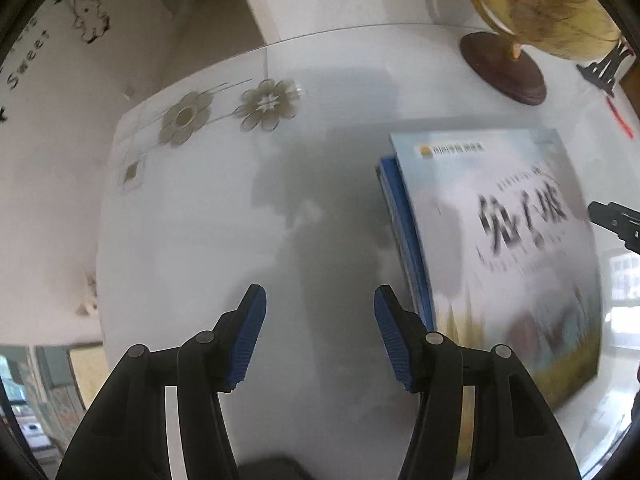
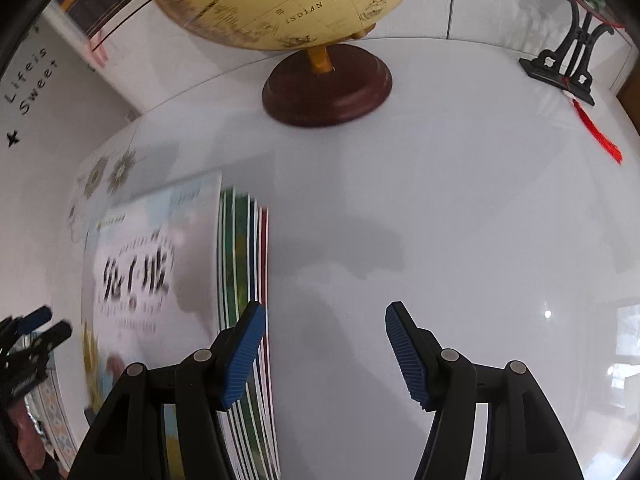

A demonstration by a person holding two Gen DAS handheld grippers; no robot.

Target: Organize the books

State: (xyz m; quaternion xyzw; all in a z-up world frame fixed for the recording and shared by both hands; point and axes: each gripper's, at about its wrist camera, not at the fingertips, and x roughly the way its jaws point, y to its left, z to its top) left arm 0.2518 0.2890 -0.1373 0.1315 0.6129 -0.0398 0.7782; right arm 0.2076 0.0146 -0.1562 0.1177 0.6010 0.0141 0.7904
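You're seeing bright, soft daylight; grey shadows fall ahead of your fingers on the glossy white glass tabletop (image 1: 304, 208). Motion blur smears the pale-blue picture book's cover (image 2: 152, 264). Fisheye bending and dark vignetting frame both views.

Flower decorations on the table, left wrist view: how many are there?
2. Both sit near the table's far left corner: one flower toward the edge, the other flower beside it, nearer the middle. None seems hidden.
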